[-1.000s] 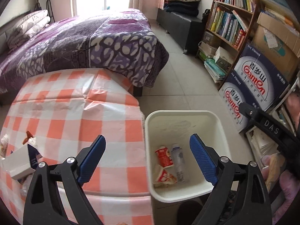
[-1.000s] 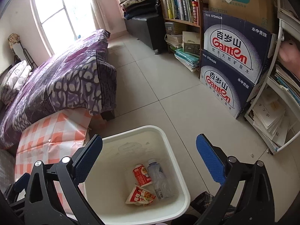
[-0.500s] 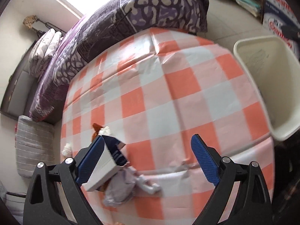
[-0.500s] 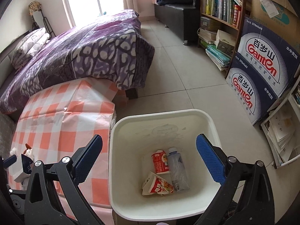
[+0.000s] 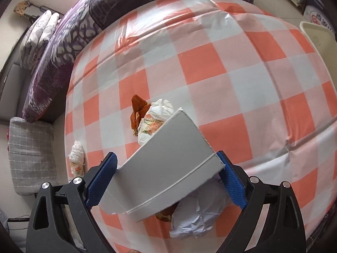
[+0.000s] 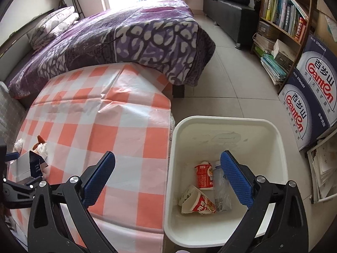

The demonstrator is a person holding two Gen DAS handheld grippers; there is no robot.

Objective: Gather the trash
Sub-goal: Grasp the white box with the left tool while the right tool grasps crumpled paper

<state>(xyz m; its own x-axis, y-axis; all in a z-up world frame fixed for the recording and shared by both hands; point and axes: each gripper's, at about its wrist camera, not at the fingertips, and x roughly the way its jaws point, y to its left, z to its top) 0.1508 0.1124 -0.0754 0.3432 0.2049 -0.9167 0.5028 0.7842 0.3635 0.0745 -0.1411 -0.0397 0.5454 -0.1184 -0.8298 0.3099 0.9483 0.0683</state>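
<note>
Two open fingers of the left gripper (image 5: 166, 181) are now brought around the grey box (image 5: 164, 166); the right gripper (image 6: 167, 180) is held open, empty, over the bin (image 6: 280, 147).

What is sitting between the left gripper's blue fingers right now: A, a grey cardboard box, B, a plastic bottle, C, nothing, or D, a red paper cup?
A: in the left wrist view the grey cardboard box spans the gap of the left gripper, its edges reaching both fingers.
</note>
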